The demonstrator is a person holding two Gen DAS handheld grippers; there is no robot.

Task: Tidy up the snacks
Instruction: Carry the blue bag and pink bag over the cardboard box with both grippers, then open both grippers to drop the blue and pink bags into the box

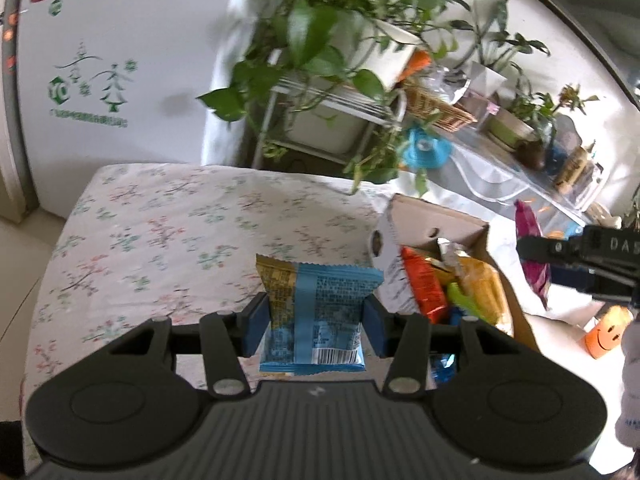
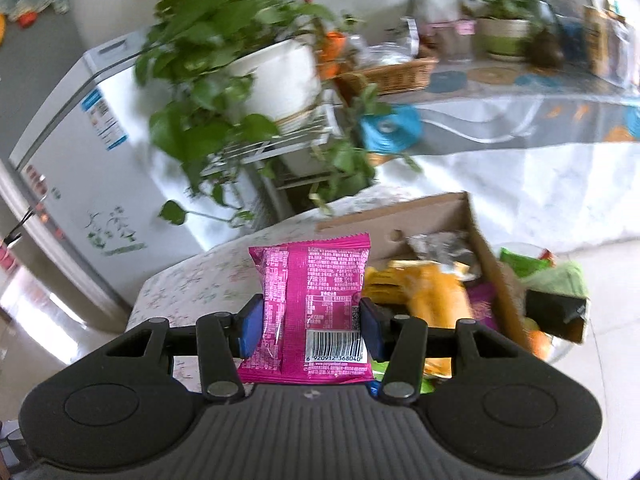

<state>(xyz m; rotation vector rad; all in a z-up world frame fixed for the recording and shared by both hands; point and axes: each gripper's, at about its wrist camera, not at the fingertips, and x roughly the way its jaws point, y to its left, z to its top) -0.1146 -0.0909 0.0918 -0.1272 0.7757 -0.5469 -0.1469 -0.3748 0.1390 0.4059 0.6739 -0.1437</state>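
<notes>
Upright, blue packet (image 1: 316, 312) between left claw (image 1: 315, 326) pads.

Blue snack packet (image 1: 316, 316): blue with a gold left panel, printed back and barcode facing the camera, held upright above the floral cloth, just left of the box.

Pink snack packet (image 2: 316, 308): magenta, barcode at lower right, held upright.

Cardboard box (image 1: 436, 224): open-topped, filled with orange, yellow and green packets (image 1: 452, 284).

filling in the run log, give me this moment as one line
left gripper: shut on blue snack packet | right gripper: shut on pink snack packet | cardboard box: open, holds snacks | both packets held above the floral table
</notes>
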